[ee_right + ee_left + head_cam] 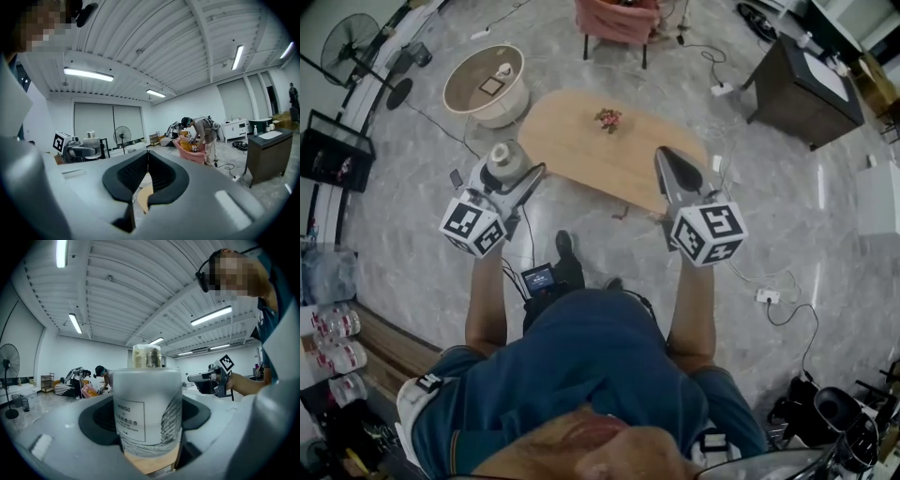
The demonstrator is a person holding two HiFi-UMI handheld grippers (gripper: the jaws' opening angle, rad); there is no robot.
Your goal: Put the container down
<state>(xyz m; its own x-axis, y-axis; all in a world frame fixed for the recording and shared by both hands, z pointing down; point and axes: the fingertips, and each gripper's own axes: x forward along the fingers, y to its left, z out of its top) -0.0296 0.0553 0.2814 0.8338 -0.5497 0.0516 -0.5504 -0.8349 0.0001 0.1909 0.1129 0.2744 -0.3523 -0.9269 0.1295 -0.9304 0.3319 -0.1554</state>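
Though hidden overhead, a label [130, 422] fronts the container [159, 390].

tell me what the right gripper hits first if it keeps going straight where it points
Probably nothing near: the right gripper aims level over the wooden table, so its way looks free, though depth is unclear.

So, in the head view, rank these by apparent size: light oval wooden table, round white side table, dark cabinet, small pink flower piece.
1. light oval wooden table
2. dark cabinet and round white side table: too alike to rank
3. small pink flower piece
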